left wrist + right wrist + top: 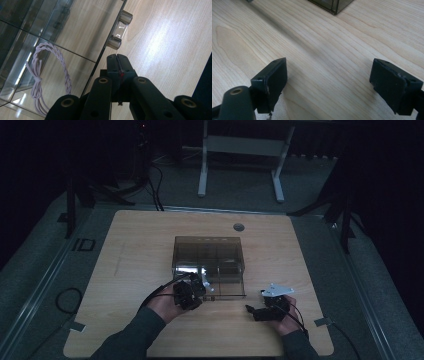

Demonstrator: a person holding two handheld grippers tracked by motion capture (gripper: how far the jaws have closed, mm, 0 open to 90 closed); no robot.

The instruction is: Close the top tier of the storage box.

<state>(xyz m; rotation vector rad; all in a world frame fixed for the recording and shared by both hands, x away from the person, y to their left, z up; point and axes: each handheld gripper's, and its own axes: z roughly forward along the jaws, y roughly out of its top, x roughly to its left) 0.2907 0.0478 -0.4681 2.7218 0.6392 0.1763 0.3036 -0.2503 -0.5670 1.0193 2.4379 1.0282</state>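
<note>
Box (209,251): smoky clear plastic, rectangular, thin inner walls dividing into compartments; centre of table, drawer pulled toward the near edge.
Drawer front (100,53): flat transparent panel seen edge-on, glossy.
Handle (120,29): clear bar between two short silvery round posts, on the drawer front; just ahead of left gripper's tips, not touching.
Cord (40,80): pale lilac, twisted strands, coiled in a loop and knotted at one side; lying in a drawer compartment.
Table (140,270): light wood-grain laminate, matte, rounded corners, round grommet hole at far edge.
Writing: "ID" on the grey floor left of table.
Left gripper (117,60): black jaws pressed together, nothing between.
Right gripper (337,80): black blocky pads, scuffed, spread wide over bare tabletop, holding nothing.
</note>
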